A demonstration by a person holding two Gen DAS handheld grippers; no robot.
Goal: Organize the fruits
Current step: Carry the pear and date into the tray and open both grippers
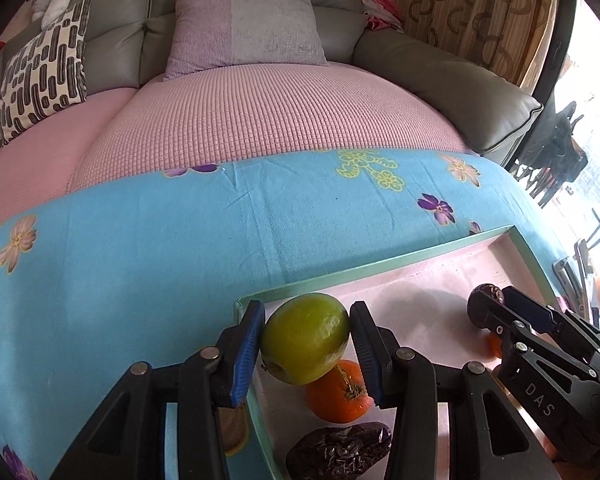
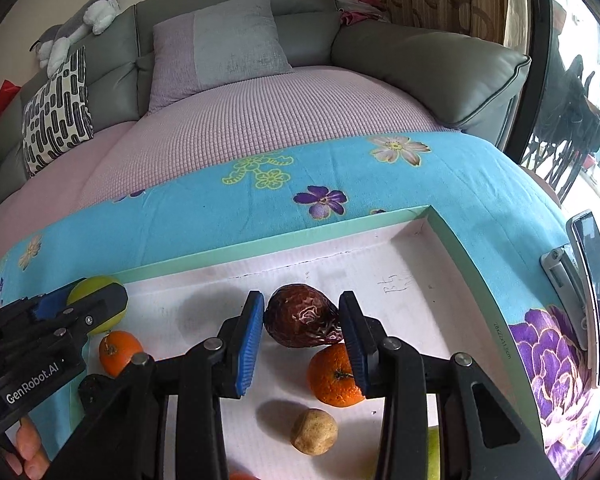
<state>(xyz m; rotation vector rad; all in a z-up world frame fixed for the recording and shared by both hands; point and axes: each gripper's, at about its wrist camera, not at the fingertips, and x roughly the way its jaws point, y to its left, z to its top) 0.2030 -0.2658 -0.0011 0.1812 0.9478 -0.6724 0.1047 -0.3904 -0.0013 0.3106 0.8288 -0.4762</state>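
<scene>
Left gripper (image 1: 306, 354) clamps a green fruit (image 1: 305, 338) (right gripper (image 2: 302, 342) clamps a date (image 2: 304, 322)).

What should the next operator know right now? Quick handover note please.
Left gripper: shut on the green apple, held over the tray's left end.
Right gripper: shut on a dark wrinkled date, held over the tray's middle.
In the tray: two oranges, another date, a small brown fruit.
Done: five or so fruits are in the tray or held above it.
Left: set both held fruits down; final grouping is unclear.
</scene>
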